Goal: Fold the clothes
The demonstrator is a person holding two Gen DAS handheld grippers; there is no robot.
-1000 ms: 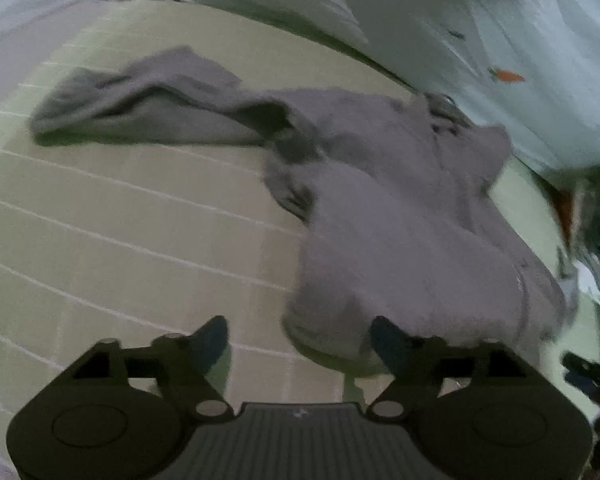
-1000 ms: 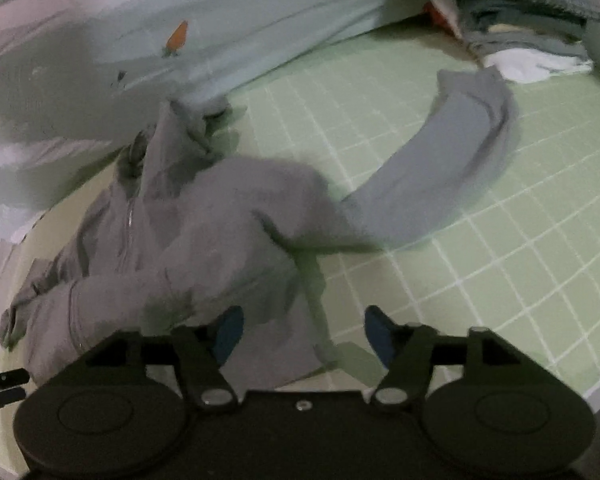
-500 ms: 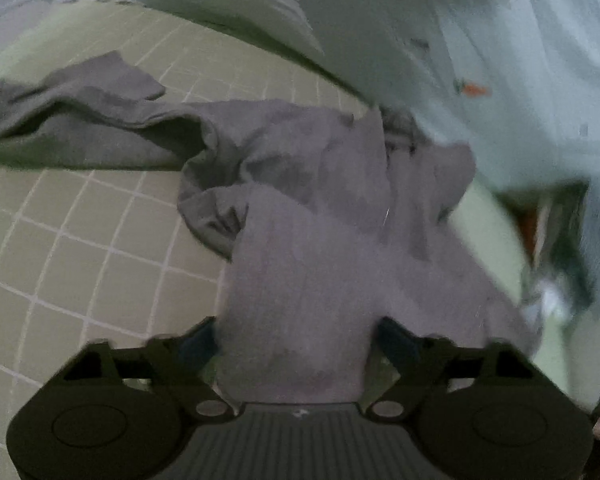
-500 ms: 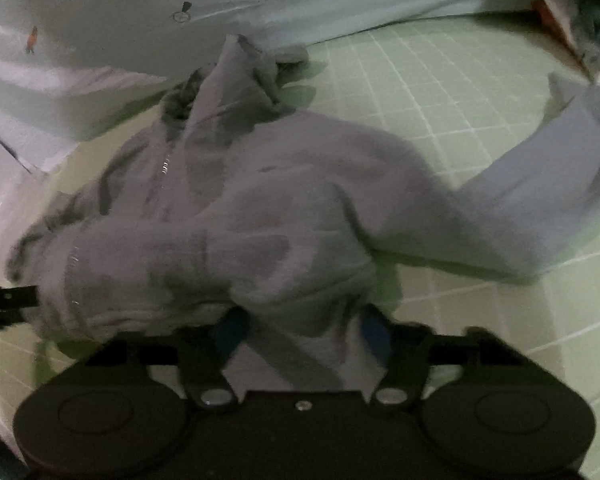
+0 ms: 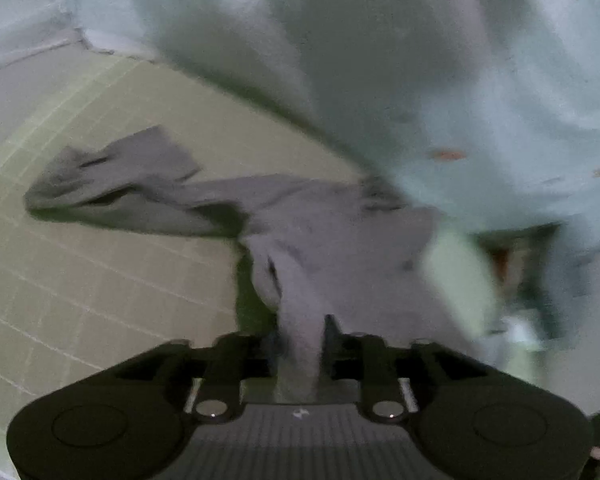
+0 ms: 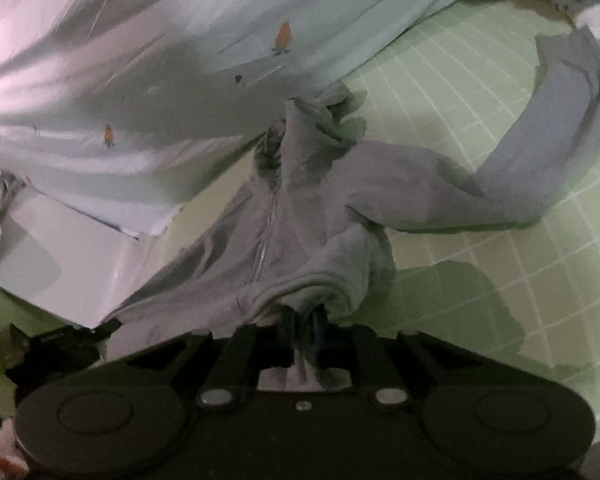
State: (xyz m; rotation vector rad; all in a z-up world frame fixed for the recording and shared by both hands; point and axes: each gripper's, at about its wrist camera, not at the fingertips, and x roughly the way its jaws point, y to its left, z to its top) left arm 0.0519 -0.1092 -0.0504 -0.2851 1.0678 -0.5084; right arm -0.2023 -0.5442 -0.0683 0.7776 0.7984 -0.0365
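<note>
Through my left wrist camera, my left gripper (image 5: 300,332) is closing on a bunched fold of the grey hoodie (image 5: 340,248), one sleeve trailing to the left over the green grid mat (image 5: 80,280). Only my right wrist camera shows the zipper (image 6: 266,240), with my right gripper (image 6: 302,320) closing on the hem at lower centre, beside the carrot-print sheet (image 6: 220,40).

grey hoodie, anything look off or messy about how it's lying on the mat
The grey hoodie lies crumpled, not flat: its hem is bunched where the right hand-held gripper is closing on it, the hood is twisted up, and one sleeve curls away across the green grid mat. No damage shows.
</note>
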